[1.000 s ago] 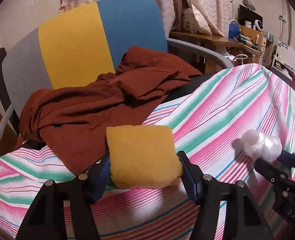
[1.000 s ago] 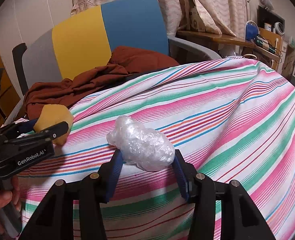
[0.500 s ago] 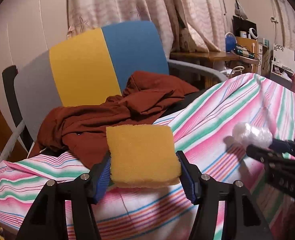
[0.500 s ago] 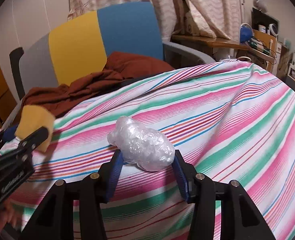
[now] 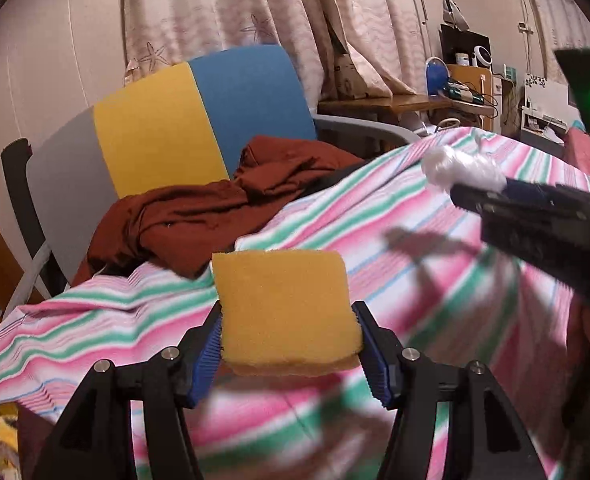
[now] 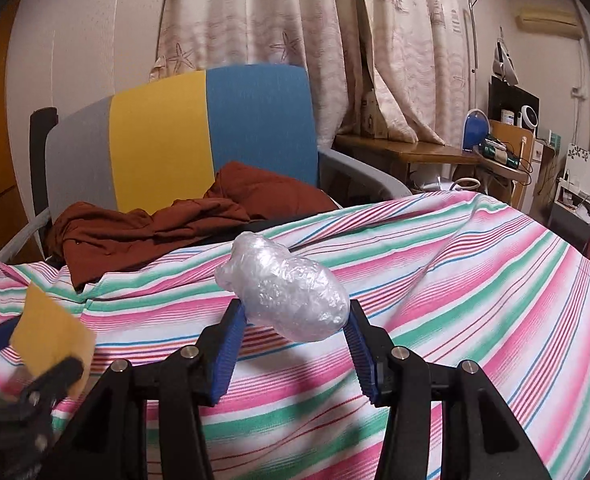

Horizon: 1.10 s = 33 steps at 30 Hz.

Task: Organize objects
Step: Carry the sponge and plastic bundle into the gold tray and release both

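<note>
Yellow sponge [image 5: 285, 310] clamped flat between blue finger pads of left gripper [image 5: 287, 344], held clear above striped cloth [image 5: 375, 240]; fingers spread wide by the sponge, having just eased slightly closer onto it. Crumpled clear plastic wad [image 6: 285, 290] pinched between pads of right gripper [image 6: 293, 344], fingers part-way closed on it, wad raised off the cloth. Both loads in the air, well apart from each other: in right wrist view, sponge at lower left edge; in left wrist view, wad at right, with right gripper's shadow on the stripes below. Striped cloth in pink, green and white, covering a rounded surface; what lies beneath not discernible. Behind it, rust-brown garment [image 6: 167, 228] heaped on seat of chair [image 6: 255, 120] with grey, yellow and blue back panels. Patterned curtains [image 6: 295, 12] behind chair. Wooden bench [image 6: 415, 152] at right rear, cluttered with small items too small to identify.
</note>
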### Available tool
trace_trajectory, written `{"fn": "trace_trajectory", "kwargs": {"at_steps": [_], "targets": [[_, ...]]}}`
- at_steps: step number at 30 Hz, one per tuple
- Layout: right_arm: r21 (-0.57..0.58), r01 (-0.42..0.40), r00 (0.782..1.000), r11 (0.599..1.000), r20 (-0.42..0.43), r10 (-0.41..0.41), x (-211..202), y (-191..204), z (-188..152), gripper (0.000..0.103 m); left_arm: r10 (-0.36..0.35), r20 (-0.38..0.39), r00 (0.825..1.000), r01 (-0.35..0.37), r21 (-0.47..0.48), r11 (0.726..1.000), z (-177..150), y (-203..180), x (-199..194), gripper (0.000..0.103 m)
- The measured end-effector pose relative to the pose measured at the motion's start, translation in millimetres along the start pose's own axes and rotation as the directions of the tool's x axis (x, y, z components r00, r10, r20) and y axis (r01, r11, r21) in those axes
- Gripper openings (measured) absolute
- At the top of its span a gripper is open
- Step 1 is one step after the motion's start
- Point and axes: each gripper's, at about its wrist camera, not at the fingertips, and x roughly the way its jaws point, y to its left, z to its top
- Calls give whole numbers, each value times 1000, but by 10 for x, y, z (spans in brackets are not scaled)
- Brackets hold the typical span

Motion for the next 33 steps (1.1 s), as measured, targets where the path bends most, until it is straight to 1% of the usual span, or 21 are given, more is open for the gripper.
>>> {"fn": "trace_trajectory", "kwargs": {"at_steps": [4, 7, 11, 16, 18, 22, 25, 28, 31, 33], "targets": [[1, -17, 1000, 1000, 0, 17, -110, 10, -19, 51, -2, -18, 1000, 2, 2, 1000, -156, 15, -129, 61], [-11, -27, 999, 1000, -26, 27, -214, 42, -67, 51, 1, -37, 999, -1, -5, 1000, -265, 59, -190, 61], [-16, -54, 997, 998, -64, 53, -398, 110, -149, 51, -5, -85, 996, 4, -19, 1000, -372, 112, -200, 61], [14, -106, 988, 994, -112, 106, -631, 216, -320, 51, -11, -96, 995, 8, -30, 1000, -431, 143, -265, 61], [32, -120, 984, 992, -129, 123, -714, 265, -405, 51, -16, -100, 995, 12, -34, 999, -463, 147, -316, 61], [91, -154, 974, 984, -151, 166, -873, 321, -519, 51, -51, -112, 992, 43, -66, 997, -540, 182, -456, 61], [130, -185, 967, 974, -154, 204, -1013, 373, -566, 51, -83, -100, 992, 74, -86, 993, -605, 216, -644, 61], [167, -216, 957, 962, -159, 243, -1118, 431, -608, 51, -107, -82, 991, 101, -76, 992, -689, 240, -859, 61], [186, -252, 945, 950, -163, 282, -1220, 530, -656, 51, -119, -77, 990, 114, -75, 991, -780, 295, -1023, 61], [186, -273, 938, 944, -169, 304, -1273, 603, -677, 51, -130, -78, 989, 122, -92, 988, -849, 377, -1130, 61]]}}
